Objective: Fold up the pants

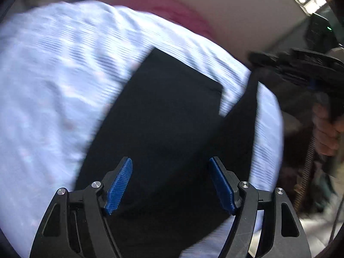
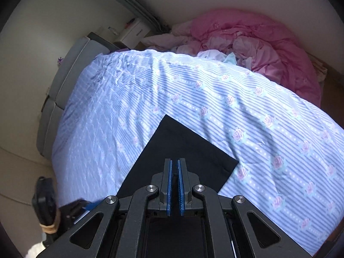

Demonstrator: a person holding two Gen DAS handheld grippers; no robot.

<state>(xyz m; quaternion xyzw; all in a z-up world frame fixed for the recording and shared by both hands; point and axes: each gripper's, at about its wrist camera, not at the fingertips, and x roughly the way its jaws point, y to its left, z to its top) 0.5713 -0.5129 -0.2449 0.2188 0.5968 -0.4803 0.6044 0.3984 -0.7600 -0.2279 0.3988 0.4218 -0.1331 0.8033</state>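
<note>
Lying flat on the striped bed [image 2: 215,107], black pants [image 2: 182,146] sat under the parted left gripper [image 1: 171,185]; the right gripper [image 2: 174,185] pinched their fabric.

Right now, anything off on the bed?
Mostly tidy. The black pants lie flat on the striped bedspread. Only oddity: a rumpled pink pile of bedding and clothes heaped at the far end, unfolded.

I see the pants [image 2: 182,150] lying flat on the bed cover [image 2: 268,111]. My right gripper [image 2: 174,172] is over their near end. Behind them, at the far end of the bed, sits a heap of bedding [image 2: 258,43]. My left gripper [image 2: 71,210] is off to the left.
</note>
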